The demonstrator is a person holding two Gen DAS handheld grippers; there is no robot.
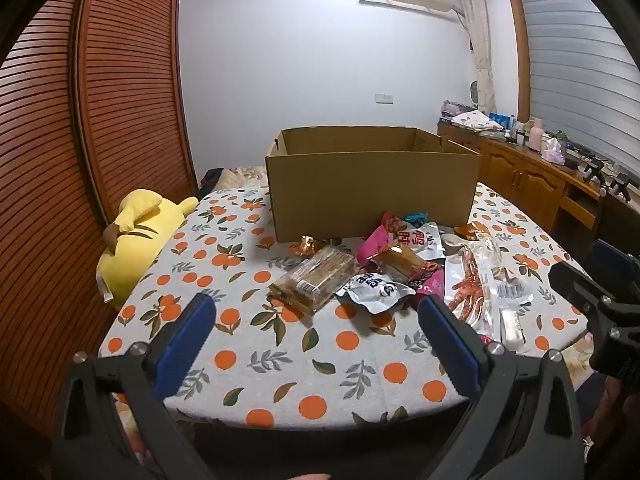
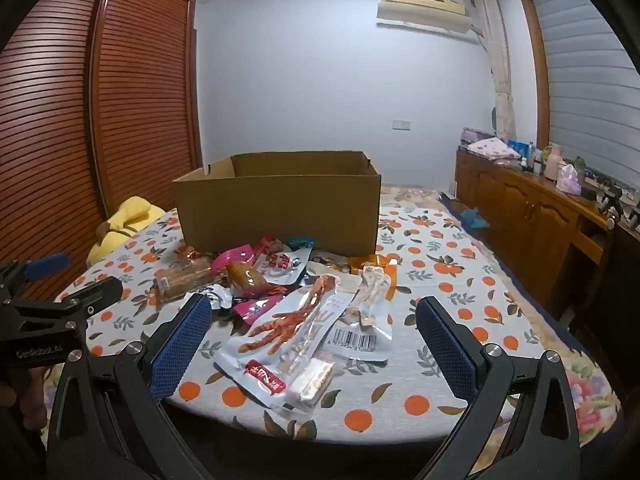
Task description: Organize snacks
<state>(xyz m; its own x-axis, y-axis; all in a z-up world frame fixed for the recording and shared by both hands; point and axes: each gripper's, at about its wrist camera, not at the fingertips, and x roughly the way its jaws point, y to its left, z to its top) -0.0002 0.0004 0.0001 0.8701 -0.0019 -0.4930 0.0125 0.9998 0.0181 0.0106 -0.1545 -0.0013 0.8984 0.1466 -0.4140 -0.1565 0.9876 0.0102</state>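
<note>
Your left gripper (image 1: 316, 316) has its jaws spread wide, nothing between them, hovering over the near edge of the desk (image 1: 280, 364) with the orange-print cloth. Your right gripper (image 2: 312, 320) is likewise wide apart and empty, over the same near edge, further right; you can see it at the right border of the left wrist view.

The open brown cardboard box (image 1: 372, 192) stands upright toward the far edge, mid-desk. The snack pile lies just in front of it, some packets touching its front wall:
- clear pack of brown biscuits (image 1: 316, 278), left side of the pile
- silver pouch with red lettering (image 1: 420, 240), up against the box
- pink foil packet (image 1: 378, 242), beside that pouch
- clear-and-silver chicken-foot pack (image 2: 280, 332), nearest the near edge, between the right jaws in that view, not touched
- clear pack with a barcode label (image 2: 366, 320), overlapping it on the right

A yellow plush toy (image 1: 136, 236) lies off the left edge.
</note>
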